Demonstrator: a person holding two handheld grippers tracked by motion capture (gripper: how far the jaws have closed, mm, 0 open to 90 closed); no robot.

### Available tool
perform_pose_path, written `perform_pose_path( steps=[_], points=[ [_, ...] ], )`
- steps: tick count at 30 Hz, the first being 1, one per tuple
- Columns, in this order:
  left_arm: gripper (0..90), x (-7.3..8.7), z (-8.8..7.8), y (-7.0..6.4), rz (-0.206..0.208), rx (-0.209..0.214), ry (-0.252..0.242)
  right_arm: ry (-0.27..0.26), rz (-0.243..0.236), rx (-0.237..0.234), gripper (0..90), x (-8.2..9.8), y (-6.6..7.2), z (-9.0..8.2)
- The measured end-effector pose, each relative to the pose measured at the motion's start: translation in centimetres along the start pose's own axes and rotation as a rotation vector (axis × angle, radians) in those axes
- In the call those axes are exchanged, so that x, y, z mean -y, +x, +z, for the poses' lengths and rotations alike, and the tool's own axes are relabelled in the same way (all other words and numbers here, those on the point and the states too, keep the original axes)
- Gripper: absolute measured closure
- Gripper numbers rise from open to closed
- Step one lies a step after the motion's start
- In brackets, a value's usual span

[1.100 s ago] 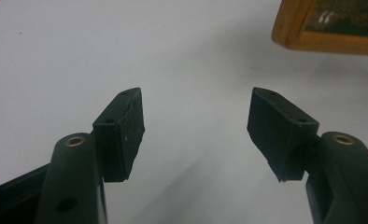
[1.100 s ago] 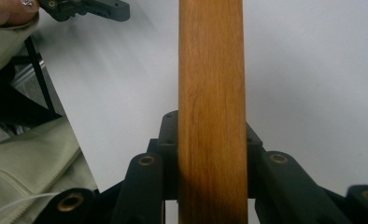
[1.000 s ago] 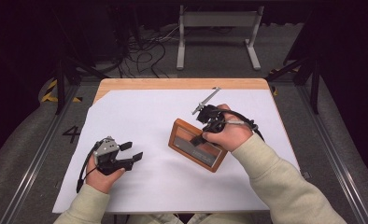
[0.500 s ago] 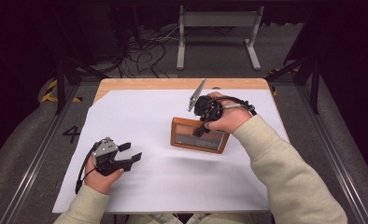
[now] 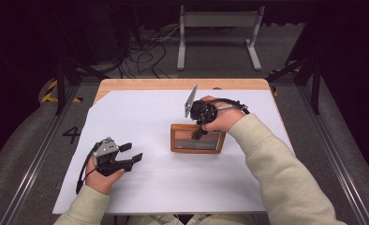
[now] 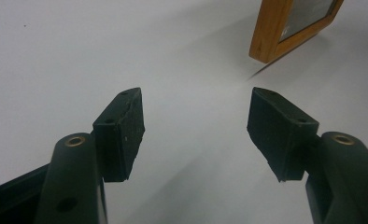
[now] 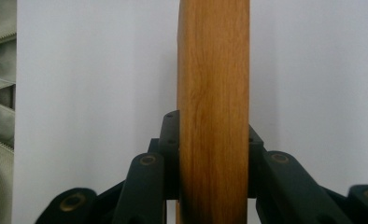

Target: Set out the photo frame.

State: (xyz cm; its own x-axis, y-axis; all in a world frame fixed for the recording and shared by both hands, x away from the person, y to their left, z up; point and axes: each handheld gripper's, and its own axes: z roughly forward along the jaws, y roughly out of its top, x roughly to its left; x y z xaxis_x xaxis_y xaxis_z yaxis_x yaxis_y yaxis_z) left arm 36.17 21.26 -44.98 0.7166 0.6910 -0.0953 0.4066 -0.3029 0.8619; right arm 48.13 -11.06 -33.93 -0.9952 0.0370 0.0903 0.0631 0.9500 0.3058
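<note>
Both pads of the right gripper (image 5: 199, 132) clamp the top rail of the wooden picture frame (image 5: 196, 140) mid-sheet, so lower it squarely without twisting, while the left gripper (image 5: 131, 152), jaws wide and empty, waits well apart.

Both forearms wear pale cream sleeves with ribbed cuffs. The left tool (image 5: 130, 153) is black with a grey three-cornered plate on top and a black cable trailing past the wrist; its jaws are matte black blocks on rounded arms with brass-ringed screw holes. The right tool (image 5: 197, 134) is black too, with a grey plate, a looping black cable and the same brass-ringed links.
</note>
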Motion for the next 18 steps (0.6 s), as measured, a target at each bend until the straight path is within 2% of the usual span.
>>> perform_pose_path(
  steps=[4,10,12,13,14,16,18],
  points=[
    [36.7,0.0,0.0,0.0,-0.001,0.000,0.000,0.018,-0.007,-0.005,71.5,0.1,-0.4,0.9],
    [36.6,0.0,0.0,-0.1,-0.004,0.002,0.002,0.009,-0.010,-0.017,71.5,0.0,-0.7,1.4],
    [36.6,0.0,0.0,-0.1,-0.007,0.003,0.003,0.008,-0.014,-0.007,71.5,-0.1,-0.9,1.4],
    [36.7,0.0,0.0,-0.1,-0.006,0.003,0.004,-0.007,0.004,0.010,71.1,0.1,-1.1,1.4],
    [36.7,0.0,0.1,-0.1,-0.006,0.001,0.003,-0.007,0.004,0.010,71.1,0.1,-1.1,1.4],
    [36.7,0.0,0.1,-0.1,-0.009,0.005,0.004,-0.042,0.035,0.019,68.8,0.5,-1.4,1.2],
    [36.6,0.0,0.1,-0.1,-0.007,0.004,0.003,-0.049,0.035,0.027,67.5,0.5,-1.5,1.2]
  ],
)
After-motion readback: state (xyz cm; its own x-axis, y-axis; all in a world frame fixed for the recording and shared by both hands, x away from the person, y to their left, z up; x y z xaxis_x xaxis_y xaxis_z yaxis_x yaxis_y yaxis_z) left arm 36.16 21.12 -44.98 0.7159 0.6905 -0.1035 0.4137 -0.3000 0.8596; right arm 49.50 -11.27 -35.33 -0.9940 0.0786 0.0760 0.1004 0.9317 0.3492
